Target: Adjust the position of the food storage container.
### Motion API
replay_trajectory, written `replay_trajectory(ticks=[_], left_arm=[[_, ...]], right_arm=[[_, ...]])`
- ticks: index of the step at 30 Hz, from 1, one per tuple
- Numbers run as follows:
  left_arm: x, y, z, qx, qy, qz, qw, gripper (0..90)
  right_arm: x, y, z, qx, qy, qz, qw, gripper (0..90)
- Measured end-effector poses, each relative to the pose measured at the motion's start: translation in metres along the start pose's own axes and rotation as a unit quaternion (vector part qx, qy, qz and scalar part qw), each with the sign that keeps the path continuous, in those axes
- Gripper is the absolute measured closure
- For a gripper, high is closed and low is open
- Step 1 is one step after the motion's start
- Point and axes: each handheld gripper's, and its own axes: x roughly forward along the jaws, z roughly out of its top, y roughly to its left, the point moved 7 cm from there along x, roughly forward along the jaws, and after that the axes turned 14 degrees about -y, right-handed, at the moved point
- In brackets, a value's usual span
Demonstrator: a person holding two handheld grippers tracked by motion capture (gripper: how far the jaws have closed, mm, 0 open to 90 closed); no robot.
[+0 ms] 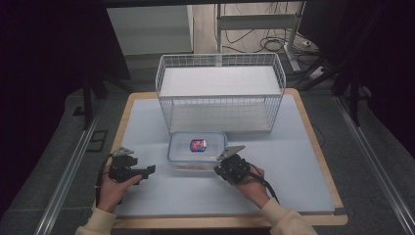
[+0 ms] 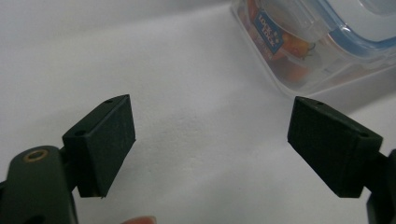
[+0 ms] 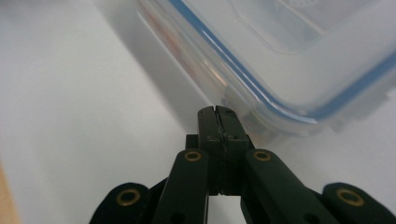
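Right tool closed at container corner; basket behind.

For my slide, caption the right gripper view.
Shut right gripper at the corner of a lidded clear container on the white table.

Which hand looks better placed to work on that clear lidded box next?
Probably the right: its tongs, shut, sit right at the box lid's edge. The left tongs stand open, clear of it.

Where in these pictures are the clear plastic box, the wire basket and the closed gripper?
clear plastic box (image 1: 182, 152): high view, bare part of its blue-rimmed lid.
wire basket (image 1: 220, 59): high view, its far top rim.
right gripper (image 3: 218, 111): right gripper view, the tips of its two jaws pressed together, near the box's corner.
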Motion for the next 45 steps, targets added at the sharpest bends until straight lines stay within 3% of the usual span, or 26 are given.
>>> replay_trajectory(ticks=[6, 8, 10, 12, 16, 25, 30, 33, 35, 37, 39, 40, 45], left_arm=[[0.000, 0.000, 0.001, -0.002, -0.005, 0.002, 1.0000, 15.8], [-0.001, -0.001, 0.002, -0.001, -0.004, 0.001, 1.0000, 15.8], [-0.001, -0.002, 0.002, -0.001, -0.006, 0.001, 1.0000, 15.9], [-0.001, -0.004, 0.004, -0.002, -0.009, 0.000, 1.0000, 16.0], [0.001, -0.006, 0.003, 0.001, -0.007, -0.003, 1.0000, 16.0], [0.000, -0.009, 0.005, -0.002, -0.010, -0.010, 0.9999, 16.0], [0.000, -0.011, 0.008, -0.002, -0.012, -0.012, 0.9999, 16.7], [0.001, -0.008, 0.011, 0.000, -0.013, -0.002, 0.9999, 19.2], [0.002, -0.002, 0.013, -0.004, -0.013, 0.017, 0.9998, 21.5], [0.002, 0.000, 0.014, -0.004, -0.013, 0.019, 0.9997, 22.4], [0.005, 0.002, 0.016, -0.002, -0.012, 0.026, 0.9996, 23.6], [0.009, 0.003, 0.018, -0.001, -0.012, 0.028, 0.9995, 26.4], [0.014, 0.002, 0.021, 0.000, -0.010, 0.027, 0.9996, 29.0]], right_arm=[[-0.029, -0.010, -0.013, 0.007, -0.008, -0.008, 0.9999, 90.0], [-0.051, -0.029, -0.027, 0.027, -0.012, -0.026, 0.9992, 90.0], [-0.056, -0.033, -0.031, 0.033, -0.013, -0.031, 0.9989, 90.0], [-0.074, -0.053, -0.044, 0.052, -0.018, -0.053, 0.9971, 90.0], [-0.089, -0.070, -0.055, 0.068, -0.021, -0.073, 0.9947, 90.0], [-0.090, -0.075, -0.057, 0.073, -0.018, -0.075, 0.9943, 87.9], [-0.089, -0.075, -0.057, 0.070, -0.016, -0.077, 0.9945, 78.2], [-0.090, -0.077, -0.057, 0.070, -0.019, -0.077, 0.9944, 76.4], [-0.091, -0.078, -0.057, 0.071, -0.020, -0.079, 0.9942, 73.4], [-0.091, -0.078, -0.057, 0.070, -0.020, -0.080, 0.9941, 69.2], [-0.091, -0.078, -0.057, 0.066, -0.016, -0.086, 0.9940, 55.3], [-0.091, -0.079, -0.057, 0.069, -0.013, -0.091, 0.9934, 44.0], [-0.093, -0.081, -0.057, 0.073, -0.016, -0.095, 0.9927, 36.0]])
